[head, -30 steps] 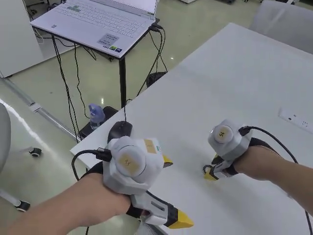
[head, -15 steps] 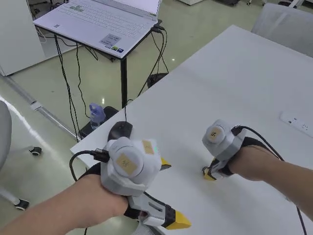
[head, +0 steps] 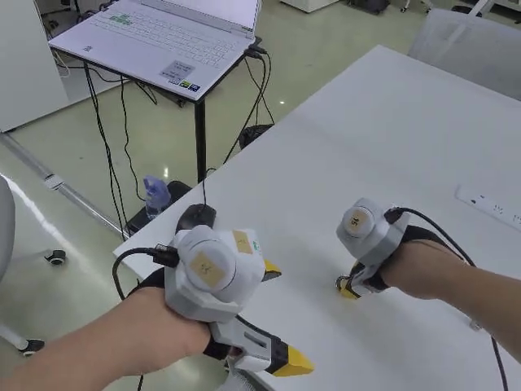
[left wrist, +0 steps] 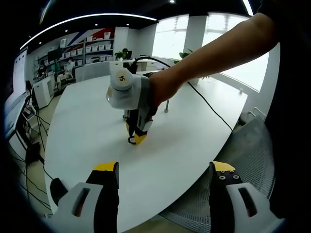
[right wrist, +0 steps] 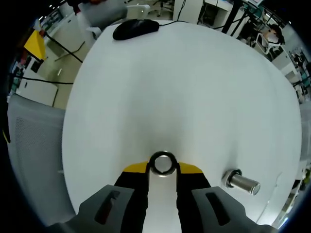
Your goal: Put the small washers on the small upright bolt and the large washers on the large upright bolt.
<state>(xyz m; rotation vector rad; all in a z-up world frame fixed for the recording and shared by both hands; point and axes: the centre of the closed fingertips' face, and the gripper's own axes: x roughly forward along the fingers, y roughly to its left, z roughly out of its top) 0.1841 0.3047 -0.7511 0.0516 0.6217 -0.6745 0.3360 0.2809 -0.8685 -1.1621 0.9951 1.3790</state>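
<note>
Right gripper (right wrist: pixel 163 168): jaws are clamping a washer (right wrist: pixel 152 163) from both sides, bottom centre of the right gripper view, tips pointing down at the white table (right wrist: pixel 160 87). One bolt (right wrist: pixel 240 182) is standing just beside, lower right; whether it is carrying washers, cannot tell. Left gripper (left wrist: pixel 163 177): jaws are hanging wide apart, empty, bottom of its view. Judgement: this washer is not yet threaded; most work is remaining.
</note>
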